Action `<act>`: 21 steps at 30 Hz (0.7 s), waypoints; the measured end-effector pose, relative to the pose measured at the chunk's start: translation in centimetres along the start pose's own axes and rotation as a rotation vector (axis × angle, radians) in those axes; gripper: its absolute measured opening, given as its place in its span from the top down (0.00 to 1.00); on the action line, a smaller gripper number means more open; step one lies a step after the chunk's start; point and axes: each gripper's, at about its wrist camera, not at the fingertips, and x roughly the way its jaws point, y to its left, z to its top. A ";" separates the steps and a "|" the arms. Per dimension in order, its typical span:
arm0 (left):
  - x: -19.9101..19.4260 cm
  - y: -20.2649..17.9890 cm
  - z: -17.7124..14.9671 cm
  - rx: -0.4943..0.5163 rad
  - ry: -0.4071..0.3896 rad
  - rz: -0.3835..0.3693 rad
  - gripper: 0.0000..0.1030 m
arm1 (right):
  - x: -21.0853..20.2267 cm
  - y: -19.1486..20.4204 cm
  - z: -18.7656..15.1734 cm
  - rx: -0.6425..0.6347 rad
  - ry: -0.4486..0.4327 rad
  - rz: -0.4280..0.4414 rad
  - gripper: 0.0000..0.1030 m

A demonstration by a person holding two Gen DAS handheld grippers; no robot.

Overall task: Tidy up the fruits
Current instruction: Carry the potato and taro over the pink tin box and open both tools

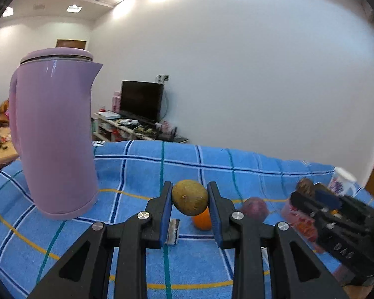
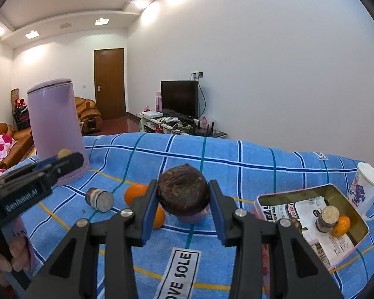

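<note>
Here we have our left gripper point(image 1: 190, 196) fingers clamping a greenish-yellow fruit point(image 1: 190, 197), and our right gripper point(image 2: 183, 196) fingers clamping a dark brown fruit point(image 2: 183, 193) above the blue checked cloth point(image 2: 236, 164).

The tall purple kettle point(image 2: 56, 134) blocks the blanket's point(image 2: 236, 164) far left. Right of it, a cork-topped jar point(image 2: 99, 199) and 2 oranges point(image 2: 135, 193) crowd the middle. Farther right stand the open tin point(image 2: 346, 199) and cup point(image 2: 366, 186). Behind the oranges, the blanket lies bare.
</note>
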 end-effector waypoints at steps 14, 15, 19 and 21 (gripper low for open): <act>0.3 -4.1 -1.6 0.101 0.068 0.135 0.71 | -1.8 -4.4 -0.8 -0.016 -0.001 -0.060 0.59; 0.4 -4.5 -1.7 0.105 0.073 0.138 0.71 | -1.9 -4.6 -0.8 -0.015 -0.002 -0.062 0.59; 0.6 -5.9 -2.0 0.112 0.084 0.137 0.71 | -2.2 -5.8 -0.9 -0.017 -0.001 -0.076 0.59; 0.6 -6.5 -2.0 0.112 0.083 0.131 0.71 | -2.3 -6.4 -0.9 -0.015 0.002 -0.087 0.59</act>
